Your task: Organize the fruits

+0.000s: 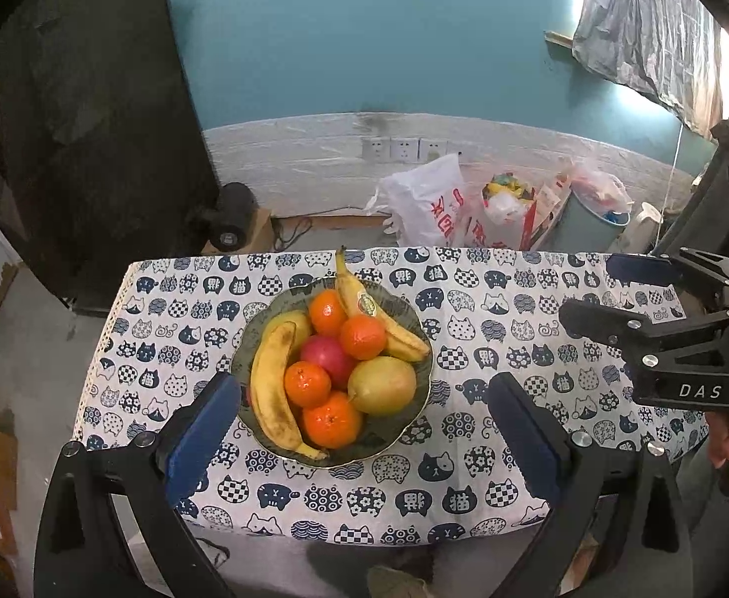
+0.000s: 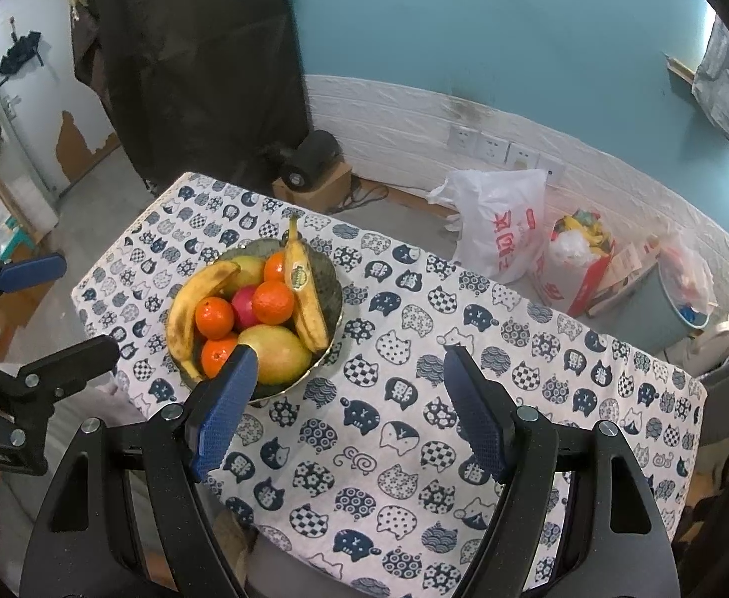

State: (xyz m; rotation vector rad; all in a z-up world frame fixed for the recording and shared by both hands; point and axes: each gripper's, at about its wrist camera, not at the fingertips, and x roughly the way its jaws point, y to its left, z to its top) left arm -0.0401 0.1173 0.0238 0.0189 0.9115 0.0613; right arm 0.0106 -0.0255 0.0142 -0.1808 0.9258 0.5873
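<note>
A dark green bowl [image 1: 410,310] [image 2: 333,280] stands on the table with the cat-print cloth [image 1: 464,453] [image 2: 414,448]. It holds two bananas [image 1: 272,388] [image 2: 185,309], several oranges [image 1: 363,336] [image 2: 273,302], a red apple [image 1: 325,354] [image 2: 243,305] and a yellow-green pear [image 1: 383,384] [image 2: 274,354]. My left gripper [image 1: 364,382] [image 2: 75,305] is open and hovers over the bowl's near side, its blue pads apart from the fruit. To the bowl's right, my right gripper [image 2: 349,354] [image 1: 598,294] hangs open above the cloth, holding nothing.
On the floor behind the table are a white plastic bag [image 1: 429,204] [image 2: 504,219], a red box of rubbish [image 2: 578,259] and a grey bin [image 1: 593,219]. A dark curtain [image 1: 95,124] hangs at the left. A person's hand [image 1: 723,433] grips the right tool.
</note>
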